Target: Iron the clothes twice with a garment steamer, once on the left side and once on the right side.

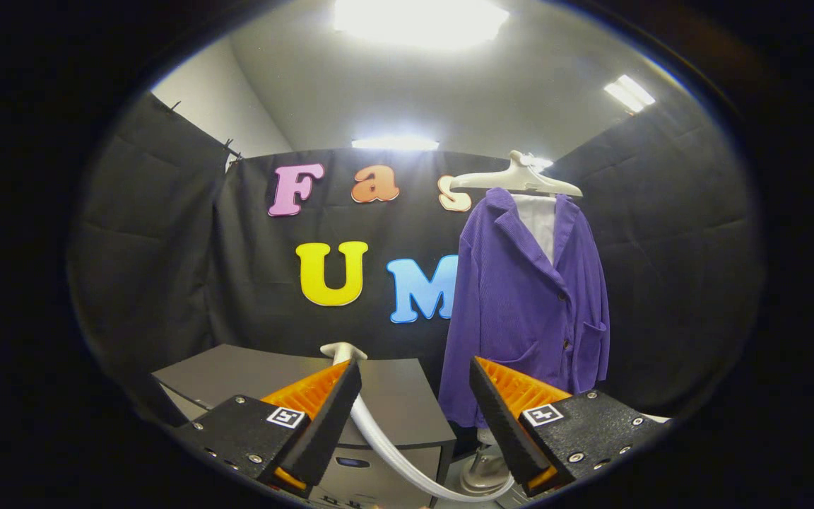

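Note:
A purple jacket (pixel 531 304) hangs on a pale hanger (pixel 516 180) against the black wall, beyond my right finger and a little to the right. The steamer's white head (pixel 342 351) stands on a grey cabinet, peeking up just behind my left fingertip. Its white hose (pixel 393 452) curves down between my fingers toward the floor. My gripper (pixel 414 375) is open, with a wide gap and nothing held between the fingers.
The grey cabinet (pixel 393 403) with a drawer front stands below and ahead of my left finger. A pale base (pixel 485 470) of the stand sits on the floor under the jacket. Black cloth walls close in on three sides.

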`<state>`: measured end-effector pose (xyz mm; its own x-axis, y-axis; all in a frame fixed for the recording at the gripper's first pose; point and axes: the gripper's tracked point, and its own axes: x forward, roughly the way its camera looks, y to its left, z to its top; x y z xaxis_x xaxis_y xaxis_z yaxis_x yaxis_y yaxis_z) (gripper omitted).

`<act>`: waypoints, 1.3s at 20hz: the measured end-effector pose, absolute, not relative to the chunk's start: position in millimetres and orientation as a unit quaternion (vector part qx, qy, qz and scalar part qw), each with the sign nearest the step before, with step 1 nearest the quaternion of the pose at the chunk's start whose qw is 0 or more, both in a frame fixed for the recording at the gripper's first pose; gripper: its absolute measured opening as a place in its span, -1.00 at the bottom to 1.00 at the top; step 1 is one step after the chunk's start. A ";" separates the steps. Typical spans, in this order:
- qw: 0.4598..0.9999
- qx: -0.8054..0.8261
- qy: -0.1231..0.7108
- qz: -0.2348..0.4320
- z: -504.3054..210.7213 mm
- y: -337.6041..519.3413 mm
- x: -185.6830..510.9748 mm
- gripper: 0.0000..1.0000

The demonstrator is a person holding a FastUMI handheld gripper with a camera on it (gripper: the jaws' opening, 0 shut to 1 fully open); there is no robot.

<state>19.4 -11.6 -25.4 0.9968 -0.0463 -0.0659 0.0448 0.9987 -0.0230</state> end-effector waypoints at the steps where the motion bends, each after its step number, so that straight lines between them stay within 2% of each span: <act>1: 0.999 -0.011 0.038 -0.017 -25.0 -13.0 19.7 0.91; 9: 0.997 -0.037 0.048 0.057 -12.8 -20.0 11.7 0.90; 17: 0.978 -0.007 0.064 0.197 10.1 19.9 -20.0 0.90; 21: 0.970 0.033 0.096 0.220 22.7 40.2 -3.2 0.90; 26: 0.969 0.078 0.144 0.183 14.4 51.5 70.4 0.90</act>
